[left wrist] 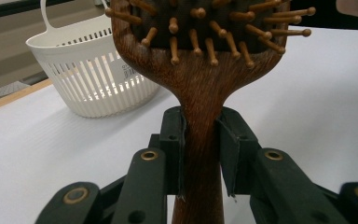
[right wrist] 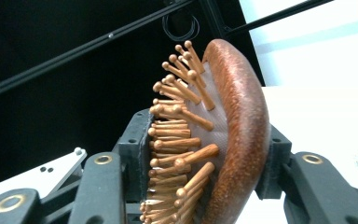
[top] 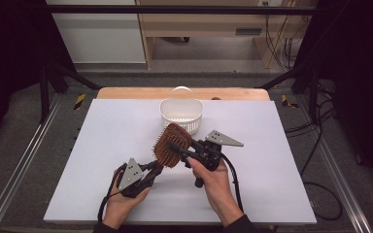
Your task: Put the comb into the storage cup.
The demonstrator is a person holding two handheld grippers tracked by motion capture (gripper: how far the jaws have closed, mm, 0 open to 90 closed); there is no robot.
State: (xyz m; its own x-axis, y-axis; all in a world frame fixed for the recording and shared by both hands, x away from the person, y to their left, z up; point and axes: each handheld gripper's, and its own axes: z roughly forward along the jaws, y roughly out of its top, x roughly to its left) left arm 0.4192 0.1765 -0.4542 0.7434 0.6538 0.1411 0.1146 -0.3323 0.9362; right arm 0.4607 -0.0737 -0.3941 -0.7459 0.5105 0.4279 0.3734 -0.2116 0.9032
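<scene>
Both grippers are on the brown wooden paddle hairbrush with wooden ball-tipped pins [top: 173, 144], held up off the white table top [top: 102, 145]. Left gripper [top: 156, 168] is clamped on the handle: in the left gripper view the neck of the brush [left wrist: 200, 93] runs straight up between the jaws, both pads pressed to its sides, head just beyond the tips with the pins facing the camera. Right gripper [top: 177, 147] is closed across the head: in the right gripper view one jaw sits on the pin side, the other on the smooth rounded back [right wrist: 242, 135], brush edge-on between them. The key relation: the brush's long axis runs from the left gripper, at the handle end near the person, forward and to the right to the head, and the white slotted plastic basket with a hoop handle [top: 181, 114] lies just beyond the head, roughly along that same line. So the head end and the right gripper are nearer the basket; the left is farther back. My read is a handover or a two-handed carry toward the basket; if it goes in head first, the left would have to let go or follow along. Brush looks rigid, dark grained wood, oval head on a cushion pad; pins could snag the slots. Basket looks empty as far as the high view shows.
</scene>
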